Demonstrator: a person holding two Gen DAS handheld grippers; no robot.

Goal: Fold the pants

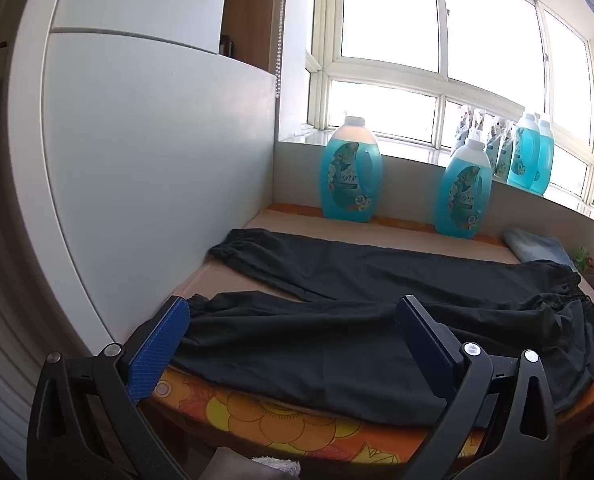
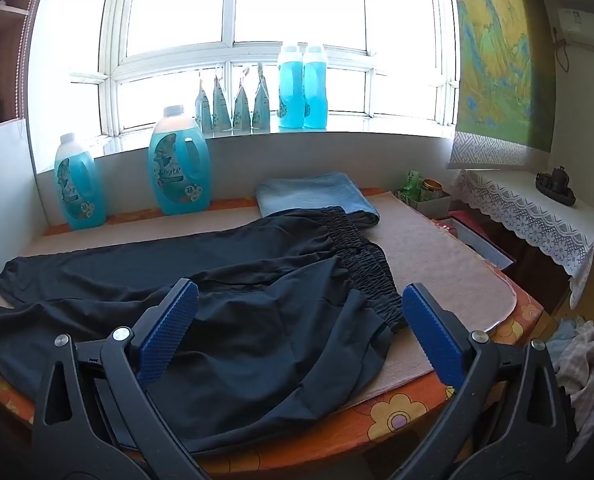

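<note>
Both claws are spread as wide as they go with nothing in them. The left gripper [image 1: 293, 324] tilts down over the near leg cuff of the black pants [image 1: 377, 292]; the right gripper [image 2: 301, 320] hangs by the elastic waistband [image 2: 367, 270]. Pants run lengthwise, cuffs left of the waistband, so each hand has its own end.

Black pants [image 2: 233, 280], beige mat [image 2: 437, 264] beneath the pants, orange flowered tablecloth [image 2: 397, 412] under the mat, folded light-blue towel [image 2: 317, 192] behind the pants, 4 turquoise bottles [image 2: 179, 172], blue gripper pads [image 2: 169, 332]
</note>
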